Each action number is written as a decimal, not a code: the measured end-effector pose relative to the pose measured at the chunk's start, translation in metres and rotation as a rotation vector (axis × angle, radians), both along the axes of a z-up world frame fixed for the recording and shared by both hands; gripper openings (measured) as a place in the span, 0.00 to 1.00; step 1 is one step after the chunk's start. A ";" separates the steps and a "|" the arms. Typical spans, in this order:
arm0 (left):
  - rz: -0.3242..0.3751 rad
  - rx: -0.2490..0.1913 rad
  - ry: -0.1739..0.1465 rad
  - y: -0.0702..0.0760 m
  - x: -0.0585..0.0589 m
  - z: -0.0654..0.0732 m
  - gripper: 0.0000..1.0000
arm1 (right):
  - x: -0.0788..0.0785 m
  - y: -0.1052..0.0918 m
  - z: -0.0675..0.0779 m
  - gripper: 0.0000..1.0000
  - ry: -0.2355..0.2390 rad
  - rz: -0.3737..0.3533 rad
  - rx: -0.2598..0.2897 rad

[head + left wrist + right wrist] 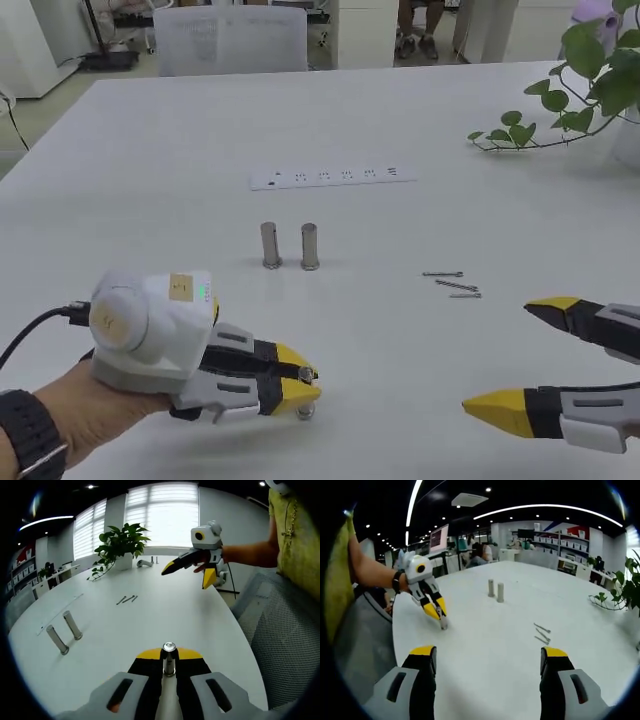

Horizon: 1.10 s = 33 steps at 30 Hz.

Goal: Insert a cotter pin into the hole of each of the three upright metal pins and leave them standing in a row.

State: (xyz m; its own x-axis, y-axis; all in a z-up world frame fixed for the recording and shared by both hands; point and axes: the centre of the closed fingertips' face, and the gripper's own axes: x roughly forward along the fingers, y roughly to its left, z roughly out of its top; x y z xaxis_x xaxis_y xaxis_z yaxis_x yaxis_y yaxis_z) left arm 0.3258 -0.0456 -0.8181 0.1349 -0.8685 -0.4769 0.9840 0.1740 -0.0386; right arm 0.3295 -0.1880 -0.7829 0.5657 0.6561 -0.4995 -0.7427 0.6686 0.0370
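Metal pin (169,661), the third one, is pinched upright between my left gripper's (303,386) jaws, low over the counter (180,160). I judge it should travel level toward the two standing pins (271,245) at 12 o'clock and land in line beside them. My right gripper (497,356) hovers with its jaws spread, the cotter pins (456,285) at its 11 o'clock.
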 end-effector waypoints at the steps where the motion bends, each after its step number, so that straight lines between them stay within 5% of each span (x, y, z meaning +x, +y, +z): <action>1: -0.001 0.000 -0.001 0.000 0.000 0.000 0.07 | 0.000 0.000 0.000 0.87 0.000 0.000 -0.001; 9: -0.009 -0.005 -0.007 0.001 -0.003 -0.002 0.07 | -0.001 0.001 -0.001 0.87 0.002 0.001 0.000; 20: 0.023 0.004 -0.058 0.001 -0.002 -0.002 0.07 | -0.003 0.003 -0.002 0.86 0.006 0.007 0.000; 33: 0.060 0.000 -0.059 0.002 0.003 -0.002 0.07 | -0.004 0.002 -0.002 0.86 0.008 0.010 0.000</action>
